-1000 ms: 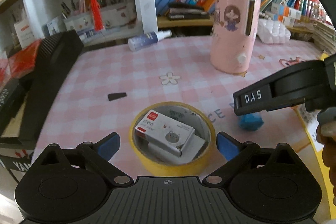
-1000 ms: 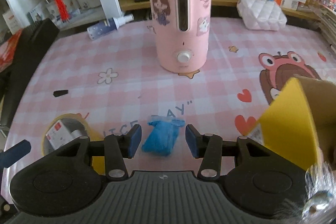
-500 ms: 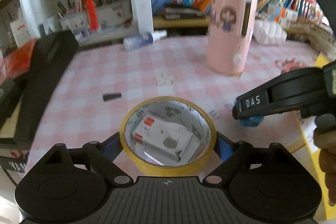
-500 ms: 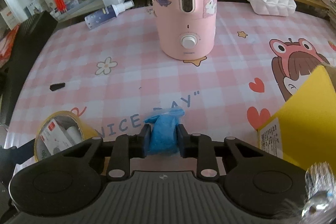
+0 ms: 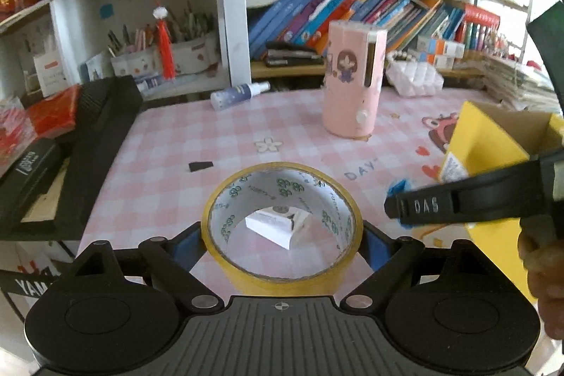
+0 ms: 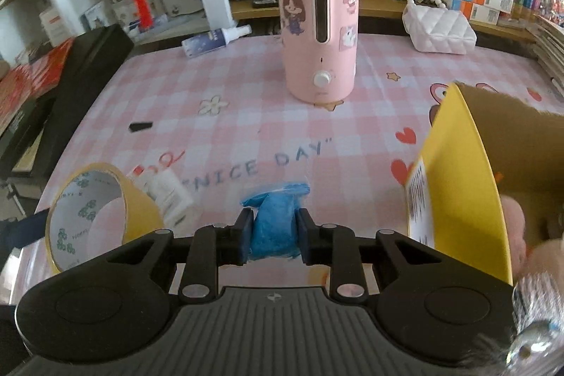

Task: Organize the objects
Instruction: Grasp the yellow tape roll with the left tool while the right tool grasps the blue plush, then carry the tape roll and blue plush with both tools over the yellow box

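Observation:
My left gripper (image 5: 282,244) is shut on a yellow tape roll (image 5: 246,273) and holds it lifted and tilted over the pink checked table (image 5: 197,136). A small white box (image 5: 271,226) lies on the table below, seen through the roll. My right gripper (image 6: 274,231) is shut on a blue crumpled packet (image 6: 273,221), lifted off the table. The roll (image 6: 141,199) and the white box (image 6: 165,192) also show at the left of the right wrist view. The right gripper's arm (image 5: 458,205) crosses the left wrist view at the right.
An open yellow cardboard box (image 6: 469,189) stands at the right, close to the right gripper. A pink humidifier (image 6: 319,30) stands mid-table. A spray bottle (image 6: 215,36), a white quilted bag (image 6: 439,30) and a small black piece (image 6: 140,126) lie around. A black case (image 5: 95,143) lines the left edge.
My left gripper closed on the tape roll and lifted it off the white box. My right gripper closed on the blue packet and raised it.

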A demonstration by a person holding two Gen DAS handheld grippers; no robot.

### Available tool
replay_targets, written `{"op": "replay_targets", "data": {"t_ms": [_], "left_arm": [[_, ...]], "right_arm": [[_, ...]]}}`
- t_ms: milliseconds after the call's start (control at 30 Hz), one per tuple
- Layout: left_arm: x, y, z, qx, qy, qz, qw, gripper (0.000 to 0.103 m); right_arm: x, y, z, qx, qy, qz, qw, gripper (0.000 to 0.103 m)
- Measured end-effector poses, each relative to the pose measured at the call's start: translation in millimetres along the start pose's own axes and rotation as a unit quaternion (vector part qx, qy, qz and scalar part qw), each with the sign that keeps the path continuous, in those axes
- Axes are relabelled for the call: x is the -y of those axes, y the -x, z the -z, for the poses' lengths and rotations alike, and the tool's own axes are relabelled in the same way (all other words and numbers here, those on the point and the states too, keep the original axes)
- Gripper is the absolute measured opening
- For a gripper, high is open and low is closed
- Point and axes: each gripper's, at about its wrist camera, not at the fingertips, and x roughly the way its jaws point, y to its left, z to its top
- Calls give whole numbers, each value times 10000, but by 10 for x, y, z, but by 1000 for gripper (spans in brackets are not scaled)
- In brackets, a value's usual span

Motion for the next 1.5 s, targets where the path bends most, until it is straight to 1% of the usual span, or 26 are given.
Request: {"op": "replay_targets", "data": {"t_ms": [67,167,267,433,567,767,1000,1233,1333,1500], "left_arm": [[-17,102,46,69,11,-10,10000,91],[-38,173,152,-77,-3,-82,9999,91],[-75,282,262,-128,66,-89,9999,91],[-83,510,404,-5,27,-125,9999,91],[-110,682,509,136,111,-168,9997,91],[-125,816,671,72,171,-214,9996,91],[-101,1119,785,132,230,-101,9996,91],[-52,1553,931,235,177,173,9994,91],[6,1657,1017,203,26,296,9994,91],[105,1771,1108,159,-186,484,9985,91]], "right_arm": [[-37,113,85,91,77,-30,9999,24],[-85,268,211,175,192,-37,9997,24],[-120,386,351,165,239,-60,9996,24],[-151,540,581,117,288,-34,9995,24],[-164,665,759,115,285,-22,9995,24],[-233,784,966,85,318,-22,9995,24],[-346,990,1175,147,436,-133,9989,24],[-359,1355,1402,435,457,-191,9978,24],[-341,1504,1536,537,448,-135,9975,24],[-303,1677,1759,605,230,-32,9979,24]]}}
